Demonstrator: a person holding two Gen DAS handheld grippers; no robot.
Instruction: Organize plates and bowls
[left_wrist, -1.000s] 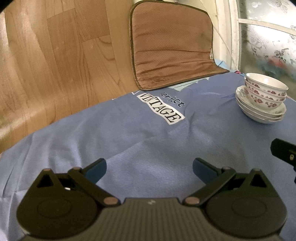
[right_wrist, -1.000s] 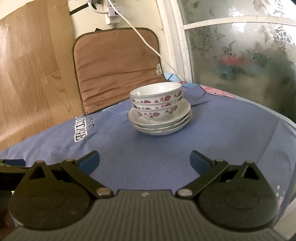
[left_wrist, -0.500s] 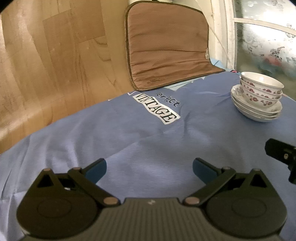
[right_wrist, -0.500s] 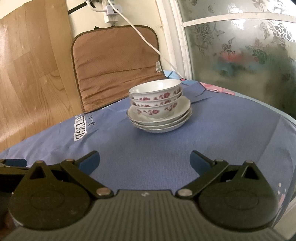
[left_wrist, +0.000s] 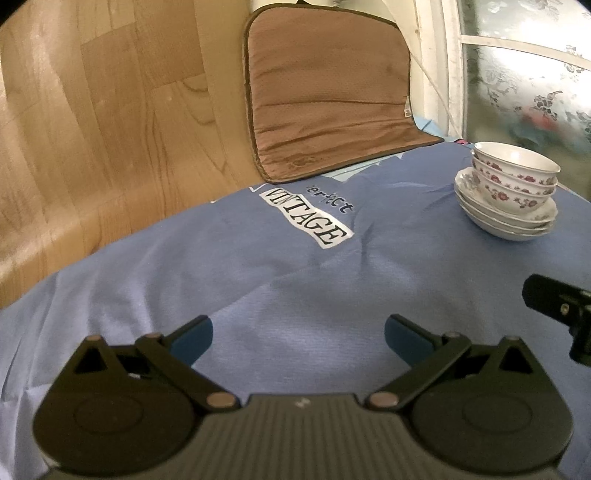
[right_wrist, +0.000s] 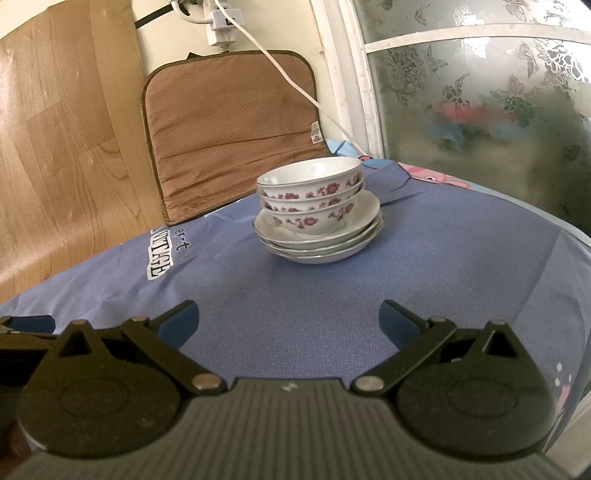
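Left gripper (left_wrist: 298, 338): fingers spread wide with nothing between them, hovering above the blue cloth (left_wrist: 258, 280); bowls and plates lie well ahead to its right.
Right gripper (right_wrist: 289, 322): fingers released and wide apart, gripping nothing, pointed straight at the stack, which sits some way ahead.
Bowls (right_wrist: 312, 195): three white bowls with red flower print, nested one inside another, upright, resting on top of the plates.
Plates (right_wrist: 354, 236): several white plates stacked under the bowls, standing on the cloth; their exact count is hard to tell.
Surface: blue cloth with a white "VINTAGE" patch (left_wrist: 308, 218) left of the stack.
Brown cushion (right_wrist: 232, 125): leaning upright behind the stack against the wall.
White cable (right_wrist: 295, 83): running down across the cushion from a plug at the wall.
Frosted floral glass (right_wrist: 480, 99): at the right.
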